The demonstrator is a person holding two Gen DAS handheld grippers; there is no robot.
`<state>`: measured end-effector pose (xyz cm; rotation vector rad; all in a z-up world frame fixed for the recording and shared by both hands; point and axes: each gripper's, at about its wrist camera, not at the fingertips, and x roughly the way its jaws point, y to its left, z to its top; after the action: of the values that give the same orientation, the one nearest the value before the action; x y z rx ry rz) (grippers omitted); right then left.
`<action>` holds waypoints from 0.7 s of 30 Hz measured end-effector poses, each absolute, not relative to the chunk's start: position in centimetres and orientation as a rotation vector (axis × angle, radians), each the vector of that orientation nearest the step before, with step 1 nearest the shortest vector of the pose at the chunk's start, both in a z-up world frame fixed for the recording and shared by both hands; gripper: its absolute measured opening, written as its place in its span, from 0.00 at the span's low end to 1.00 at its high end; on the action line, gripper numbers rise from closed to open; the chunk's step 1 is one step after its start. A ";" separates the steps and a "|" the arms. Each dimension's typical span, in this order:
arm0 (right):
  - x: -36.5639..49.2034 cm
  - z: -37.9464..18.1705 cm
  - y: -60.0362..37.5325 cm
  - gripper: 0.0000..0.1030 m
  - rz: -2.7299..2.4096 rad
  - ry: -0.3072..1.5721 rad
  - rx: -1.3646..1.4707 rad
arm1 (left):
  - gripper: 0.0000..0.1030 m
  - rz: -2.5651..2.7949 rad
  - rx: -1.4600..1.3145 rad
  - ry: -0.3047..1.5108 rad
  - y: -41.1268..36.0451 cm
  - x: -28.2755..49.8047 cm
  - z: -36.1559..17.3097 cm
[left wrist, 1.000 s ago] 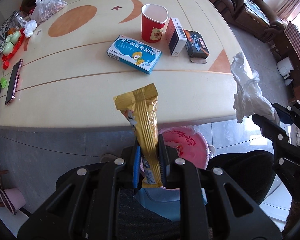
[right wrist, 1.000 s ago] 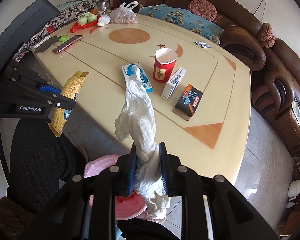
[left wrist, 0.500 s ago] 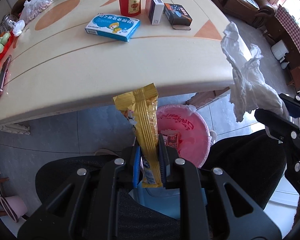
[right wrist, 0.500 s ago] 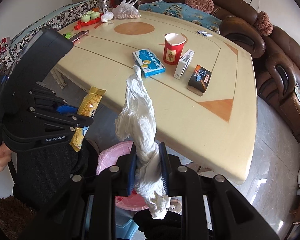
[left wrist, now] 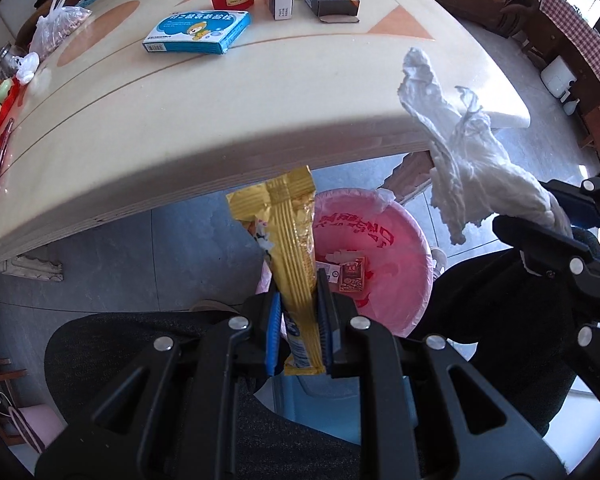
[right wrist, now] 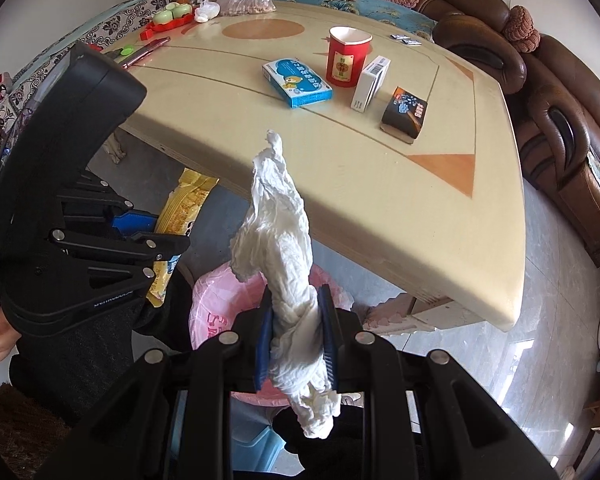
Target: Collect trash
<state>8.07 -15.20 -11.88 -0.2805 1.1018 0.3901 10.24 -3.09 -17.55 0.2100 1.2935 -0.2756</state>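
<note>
My left gripper (left wrist: 298, 280) is shut on a gold snack wrapper (left wrist: 289, 236) that sticks up from its blue pads. Below and behind it stands a bin lined with a pink bag (left wrist: 396, 276), with a few scraps inside. My right gripper (right wrist: 294, 294) is shut on a crumpled white tissue (right wrist: 277, 220) and hovers over the pink bag (right wrist: 211, 300). In the left wrist view the right gripper (left wrist: 540, 220) shows at the right edge with the tissue (left wrist: 460, 148). In the right wrist view the left gripper (right wrist: 167, 228) holds the wrapper (right wrist: 183, 204) at the left.
The cream table (left wrist: 219, 120) overhangs the bin; its edge is close above. On it stand a red paper cup (right wrist: 346, 60), a blue box (right wrist: 297, 84), a white box (right wrist: 370, 84) and a black box (right wrist: 404, 114). Dark-trousered legs (left wrist: 500, 312) flank the bin. A brown sofa (right wrist: 560, 112) lies beyond.
Both grippers have sunk from above the table edge to below it, toward the pink-lined bin, which now shows much larger. Each keeps its grip on its piece of trash.
</note>
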 end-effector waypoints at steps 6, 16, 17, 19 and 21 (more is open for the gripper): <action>8.1 -14.3 -15.8 0.21 0.369 1.140 -0.247 | 0.16 -0.279 0.233 1.323 -3.8 10.1 -20.1; 8.6 -19.1 -16.9 0.21 0.334 1.204 -0.142 | 0.16 -0.308 0.190 1.408 -4.1 10.5 -24.3; 8.6 -19.6 -17.0 0.21 0.326 1.210 -0.131 | 0.16 -0.308 0.188 1.414 -4.1 10.6 -24.6; 8.8 -20.8 -17.2 0.21 0.315 1.228 -0.111 | 0.16 -0.313 0.174 1.427 -4.1 10.6 -25.5; 9.0 -22.0 -17.4 0.21 0.303 1.244 -0.090 | 0.16 -0.316 0.156 1.448 -4.1 10.6 -26.7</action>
<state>8.98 -17.40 -21.97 -0.0897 1.2443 0.3032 10.62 -4.14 -26.69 0.1564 1.4482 -0.3163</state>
